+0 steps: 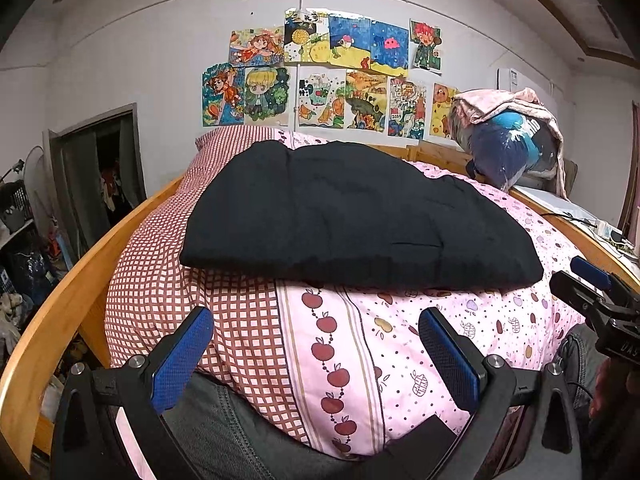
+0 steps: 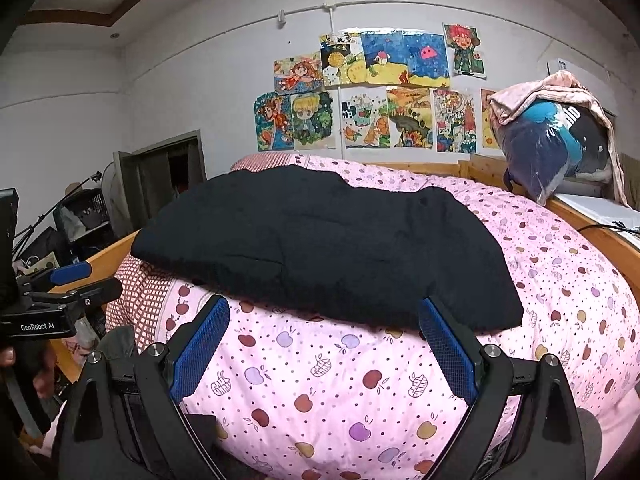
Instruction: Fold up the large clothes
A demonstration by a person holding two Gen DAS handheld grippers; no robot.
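Black garment [image 1: 352,216] folded flat on pink apple-print duvet [image 1: 400,340], checked red sheet [image 1: 168,300] at left, left gripper [image 1: 316,356] spread and empty, "GenRobot.AI" printed on its body, right gripper [image 2: 324,344] likewise spread, nothing held, both short of the garment's near edge.

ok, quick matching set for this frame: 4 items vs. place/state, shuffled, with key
Items:
1. black garment
2. left gripper
3. plastic bag
4. drawings

Place/state:
A. taped on the wall
B. far right corner of the bed, pink cloth over it
C. open, short of the garment's near edge
D. flat on the pink quilt

Pairs: 1-D, 2-C, 3-B, 4-A
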